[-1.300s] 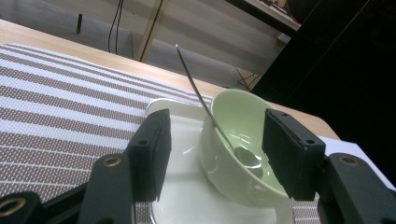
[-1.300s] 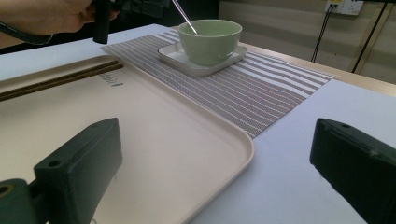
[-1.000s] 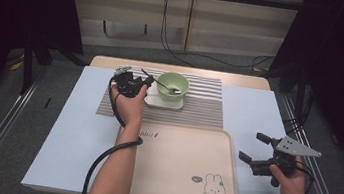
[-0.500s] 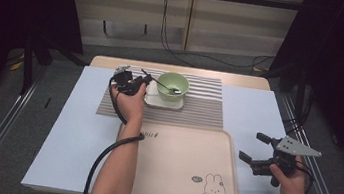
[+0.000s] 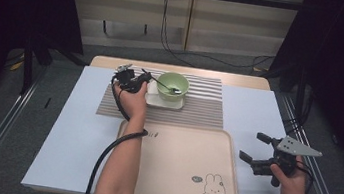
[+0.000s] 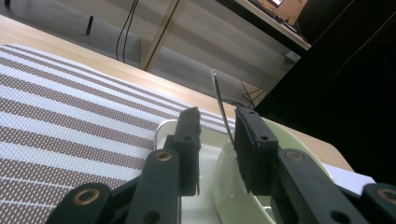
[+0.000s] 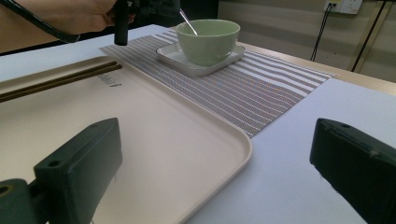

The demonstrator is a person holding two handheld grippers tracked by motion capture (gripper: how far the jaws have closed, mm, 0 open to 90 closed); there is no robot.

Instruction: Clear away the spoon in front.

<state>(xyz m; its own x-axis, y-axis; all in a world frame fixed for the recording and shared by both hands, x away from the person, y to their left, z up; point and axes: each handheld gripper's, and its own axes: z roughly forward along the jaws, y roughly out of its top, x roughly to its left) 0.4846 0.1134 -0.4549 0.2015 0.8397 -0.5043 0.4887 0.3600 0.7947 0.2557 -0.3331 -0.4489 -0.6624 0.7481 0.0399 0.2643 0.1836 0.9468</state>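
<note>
As its jaws close, the left hand-held gripper [image 6: 217, 140] straddles the spoon handle [image 6: 220, 105].

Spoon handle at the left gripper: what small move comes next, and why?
Probably finish closing. The left gripper has just been closing its fingers around the spoon handle sticking up from the green bowl, but a gap shows beside the handle. Once gripped, lift it clear of the rim.
</note>
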